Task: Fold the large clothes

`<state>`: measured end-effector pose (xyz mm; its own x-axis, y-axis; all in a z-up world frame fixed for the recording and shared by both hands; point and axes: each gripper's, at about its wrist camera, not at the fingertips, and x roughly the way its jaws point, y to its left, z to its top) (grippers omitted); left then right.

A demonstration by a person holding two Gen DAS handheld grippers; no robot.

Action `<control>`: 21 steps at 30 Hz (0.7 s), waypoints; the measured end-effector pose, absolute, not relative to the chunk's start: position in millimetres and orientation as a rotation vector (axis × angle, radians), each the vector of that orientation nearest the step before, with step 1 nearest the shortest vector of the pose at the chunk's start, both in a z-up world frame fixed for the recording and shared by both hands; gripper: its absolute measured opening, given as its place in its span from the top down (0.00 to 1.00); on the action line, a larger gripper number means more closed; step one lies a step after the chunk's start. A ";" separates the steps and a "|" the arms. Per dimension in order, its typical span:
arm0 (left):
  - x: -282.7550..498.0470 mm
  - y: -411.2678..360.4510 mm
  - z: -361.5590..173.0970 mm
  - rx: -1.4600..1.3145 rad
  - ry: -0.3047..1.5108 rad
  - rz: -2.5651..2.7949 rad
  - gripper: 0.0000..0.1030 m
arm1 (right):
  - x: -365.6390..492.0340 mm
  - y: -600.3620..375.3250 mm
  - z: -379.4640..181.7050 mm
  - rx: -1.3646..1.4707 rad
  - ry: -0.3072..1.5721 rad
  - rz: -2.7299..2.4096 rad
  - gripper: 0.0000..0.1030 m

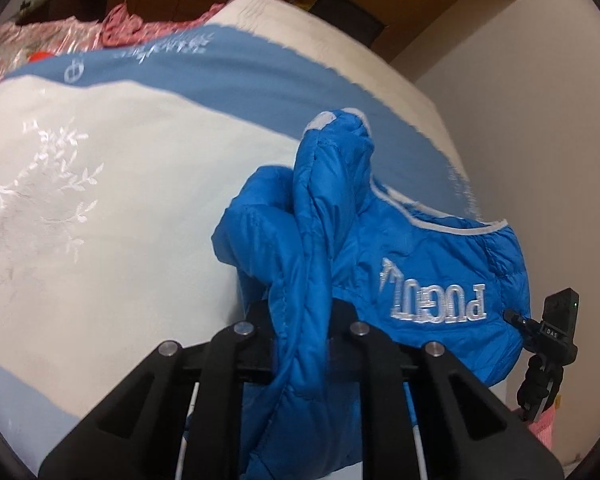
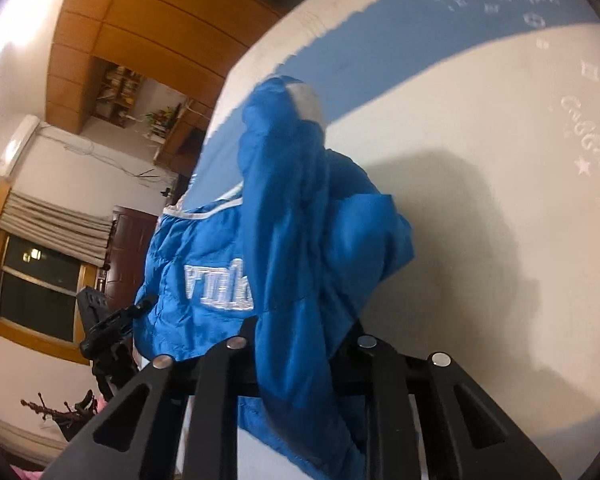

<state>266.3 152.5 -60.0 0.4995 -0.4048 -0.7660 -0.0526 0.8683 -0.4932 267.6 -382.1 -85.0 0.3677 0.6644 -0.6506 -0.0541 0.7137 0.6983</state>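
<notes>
A bright blue puffer jacket (image 1: 400, 248) with a white embroidered logo and white trim hangs bunched above the bed. My left gripper (image 1: 300, 320) is shut on a fold of the jacket, which drapes between its fingers. The other gripper shows at the jacket's right edge (image 1: 540, 332). In the right wrist view my right gripper (image 2: 300, 340) is shut on another fold of the same jacket (image 2: 292, 220), lifted off the bed. The left gripper shows at the jacket's left edge (image 2: 108, 328). One sleeve end with a grey cuff (image 2: 306, 100) sticks up.
The bed (image 1: 100, 200) has a white and blue cover with pale leaf prints. Pink patterned bedding (image 1: 60, 36) lies at its far end. White wall (image 1: 540, 120) is to the right. Wooden cabinets (image 2: 140, 20), a window with a blind (image 2: 40, 248) and a dark door (image 2: 132, 248) stand beyond.
</notes>
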 end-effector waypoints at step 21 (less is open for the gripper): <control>83.0 147.5 -61.2 -0.417 1.106 -0.204 0.87 | 89.2 -380.9 -56.5 0.554 1.189 0.477 0.82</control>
